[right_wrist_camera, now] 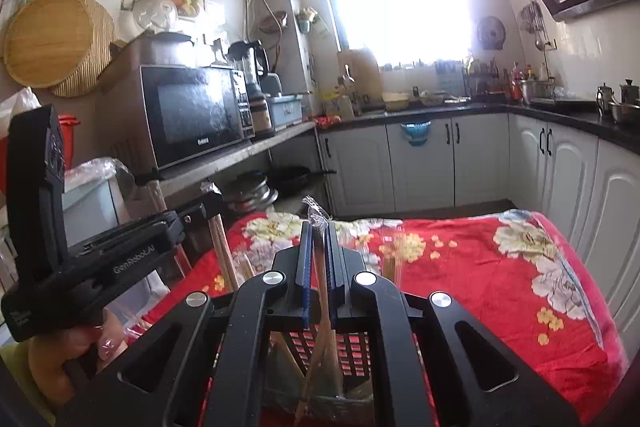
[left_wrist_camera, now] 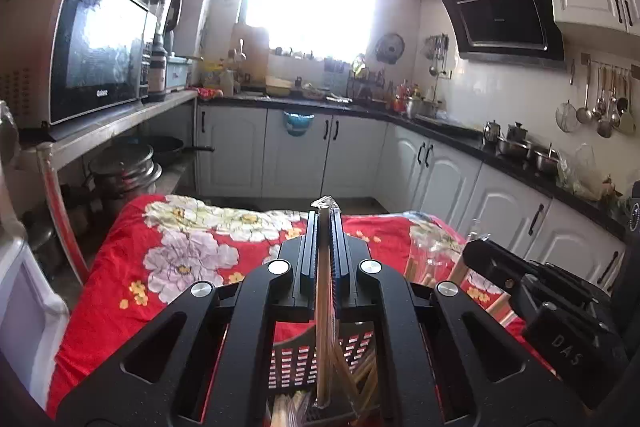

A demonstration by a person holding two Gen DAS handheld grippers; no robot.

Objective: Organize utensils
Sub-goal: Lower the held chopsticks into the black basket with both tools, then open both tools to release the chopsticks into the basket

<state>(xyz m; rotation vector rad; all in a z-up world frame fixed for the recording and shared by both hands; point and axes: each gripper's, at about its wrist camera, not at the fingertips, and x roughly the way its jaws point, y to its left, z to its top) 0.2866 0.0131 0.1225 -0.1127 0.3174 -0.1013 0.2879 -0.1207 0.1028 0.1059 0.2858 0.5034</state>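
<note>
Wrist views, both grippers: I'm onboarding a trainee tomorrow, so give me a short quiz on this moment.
1. True or false: the left gripper is shut on wrapped chopsticks.
2. What holds the right gripper? A) a ladle B) wrapped chopsticks C) nothing
3. What container sits under both grippers?

Key: 1 true. 2 B. 3 a black slotted basket on the red floral cloth.
</note>
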